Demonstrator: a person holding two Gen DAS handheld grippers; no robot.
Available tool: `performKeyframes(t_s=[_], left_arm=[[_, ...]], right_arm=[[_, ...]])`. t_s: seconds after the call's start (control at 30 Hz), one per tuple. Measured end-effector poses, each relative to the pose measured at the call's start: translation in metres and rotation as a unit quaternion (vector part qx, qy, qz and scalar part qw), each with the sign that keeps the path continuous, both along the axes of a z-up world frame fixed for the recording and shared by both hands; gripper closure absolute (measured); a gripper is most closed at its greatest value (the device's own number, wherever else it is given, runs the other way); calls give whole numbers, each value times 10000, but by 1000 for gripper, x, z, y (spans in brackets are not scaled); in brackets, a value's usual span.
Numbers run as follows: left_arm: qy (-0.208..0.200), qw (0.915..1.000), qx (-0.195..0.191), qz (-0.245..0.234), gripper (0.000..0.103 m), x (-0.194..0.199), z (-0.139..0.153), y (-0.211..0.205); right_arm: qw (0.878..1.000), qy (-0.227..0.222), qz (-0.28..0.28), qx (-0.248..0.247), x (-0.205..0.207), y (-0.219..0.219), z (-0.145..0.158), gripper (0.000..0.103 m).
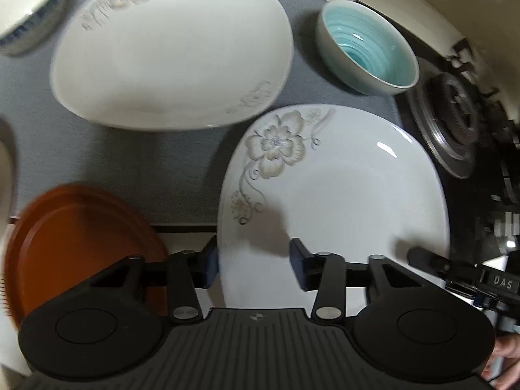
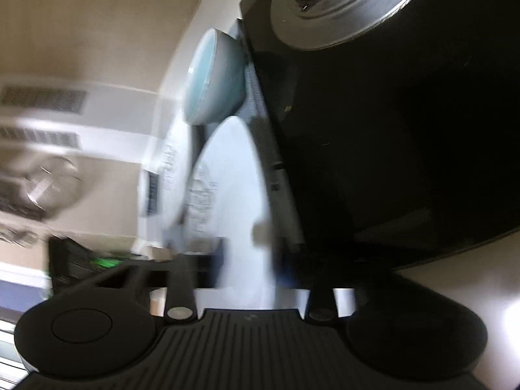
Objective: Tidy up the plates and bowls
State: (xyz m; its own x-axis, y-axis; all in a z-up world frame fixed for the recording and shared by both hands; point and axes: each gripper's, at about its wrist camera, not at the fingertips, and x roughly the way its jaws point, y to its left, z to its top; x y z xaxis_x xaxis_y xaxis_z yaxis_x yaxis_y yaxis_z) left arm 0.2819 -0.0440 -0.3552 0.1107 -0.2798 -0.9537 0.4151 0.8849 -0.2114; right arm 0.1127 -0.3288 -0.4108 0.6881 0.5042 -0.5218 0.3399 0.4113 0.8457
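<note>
A white plate with a grey flower pattern [image 1: 341,188] lies partly on the grey mat [image 1: 146,169] and reaches past the mat's near edge. My left gripper [image 1: 255,265] grips the plate's near-left rim, with one pad under the edge and the other on top. My right gripper [image 1: 419,255] holds the plate's right rim. In the blurred right wrist view the right gripper [image 2: 250,260] is shut on that plate [image 2: 234,178], seen edge-on. A second flowered white plate [image 1: 169,52], a teal bowl [image 1: 367,45] and a blue-patterned bowl [image 1: 29,9] stand farther back.
An orange-brown plate [image 1: 74,243] lies at the near left, off the mat. A black stove with a metal burner [image 1: 455,113] borders the mat on the right; it fills the right wrist view's right side [image 2: 390,130]. A hand [image 1: 507,354] shows at the lower right.
</note>
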Motion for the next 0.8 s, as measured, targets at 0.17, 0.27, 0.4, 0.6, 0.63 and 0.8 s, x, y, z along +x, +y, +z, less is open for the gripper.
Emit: performKeyframes(t_s=[0.17, 0.27, 0.4, 0.6, 0.63, 0.8], left_arm=[[-107, 9992, 79, -368, 63, -14, -2, -2], [-45, 9992, -56, -384, 36, -15, -4, -7], [-486, 9934, 252, -1004, 4, -41, -12, -35], [-568, 9974, 261, -359, 39, -40, -5, -24], [-472, 9984, 240, -192, 50, -33, -2, -17], [-526, 9984, 161, 109, 75, -25, 20, 8]], right_arm=[[10000, 2, 94, -27, -3, -2, -2, 90], [9998, 31, 139, 122, -1, -5, -6, 90], [9996, 12, 138, 232, -3, -7, -9, 88], [9997, 86, 16, 240, -7, -7, -6, 82], [9999, 80, -20, 140, -7, -6, -3, 78], [9998, -99, 177, -62, -3, 2, 11, 78]])
